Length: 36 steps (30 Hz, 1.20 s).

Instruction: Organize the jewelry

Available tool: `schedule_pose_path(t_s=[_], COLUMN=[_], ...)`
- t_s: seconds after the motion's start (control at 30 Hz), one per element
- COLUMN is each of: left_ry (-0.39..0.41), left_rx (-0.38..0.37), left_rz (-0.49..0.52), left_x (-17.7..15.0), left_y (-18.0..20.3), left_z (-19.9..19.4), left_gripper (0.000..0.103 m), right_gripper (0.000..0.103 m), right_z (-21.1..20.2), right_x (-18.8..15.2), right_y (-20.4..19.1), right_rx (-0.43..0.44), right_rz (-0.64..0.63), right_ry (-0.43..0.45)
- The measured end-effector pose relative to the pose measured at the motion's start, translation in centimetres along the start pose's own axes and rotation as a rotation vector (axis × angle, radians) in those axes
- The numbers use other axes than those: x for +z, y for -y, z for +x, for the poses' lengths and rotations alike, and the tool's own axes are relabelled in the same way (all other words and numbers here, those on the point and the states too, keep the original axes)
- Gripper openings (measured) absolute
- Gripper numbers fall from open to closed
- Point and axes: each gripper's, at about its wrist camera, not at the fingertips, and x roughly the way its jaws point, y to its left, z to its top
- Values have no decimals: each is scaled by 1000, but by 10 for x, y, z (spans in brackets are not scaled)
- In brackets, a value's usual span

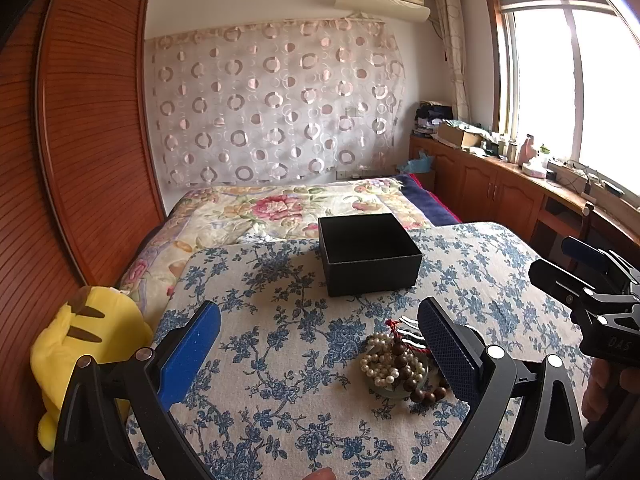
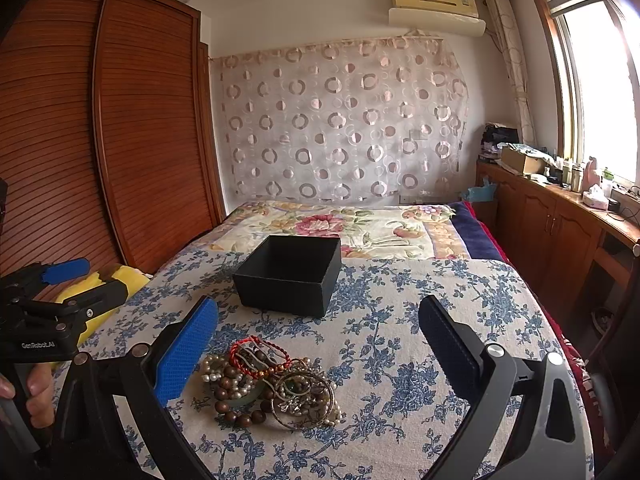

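Left wrist view is showing the left gripper (image 1: 320,344) hanging over a bed covered in a blue-and-white floral cloth (image 1: 280,380), jaws spread wide and gripping nothing. A tangled pile of jewelry (image 1: 396,364), with white pearl strands, dark brown wooden beads and a red cord, is lying on the cloth just inside the right-hand blue pad. Past it, an open black square cardboard box (image 1: 370,256) is sitting upright on the cloth, nothing visible inside from this angle.

Over in the right wrist view, the right gripper (image 2: 318,340) is also hovering with jaws wide, and the same pile (image 2: 272,388) is resting near its left pad, with some metal bangles showing too. A yellow plush toy (image 1: 88,344) is slumping at the bed's left edge beside the reddish-brown slatted wooden wardrobe (image 1: 80,120).
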Motion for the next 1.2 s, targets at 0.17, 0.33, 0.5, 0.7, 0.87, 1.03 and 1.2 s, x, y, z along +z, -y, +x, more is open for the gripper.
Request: schedule_pose_path(t_s=[0.17,0.33,0.5,0.7,0.87,1.03,1.2], left_ry=[-4,-16,-68,-117,-143,-183,-220], left_rx=[-1,-4,-28,-70,-111,-143,-179], left_rz=[-1,-2,-5,7,14,36,42], left_x=[0,-3,-15,-24,-27,-28,-27], left_y=[2,4,-1,1,4,12,18], left_z=[1,6,26,44,53,69,87], left_gripper=[95,95,95,95,95,95,89], right_gripper=[100,100,100,97,80,58,49], right_z=[-8,-5,3,19,31,42,52], right_x=[6,4,-7,-23,-31,-39,-44], right_y=[-10,-13,-4,14,18,16,17], right_rx=[1,9,11,12,48,74,102], right_rz=[0,1,-2,3,-4,-26,-28], right_ry=[-2,-17,-57,-114,-164,-221,-275])
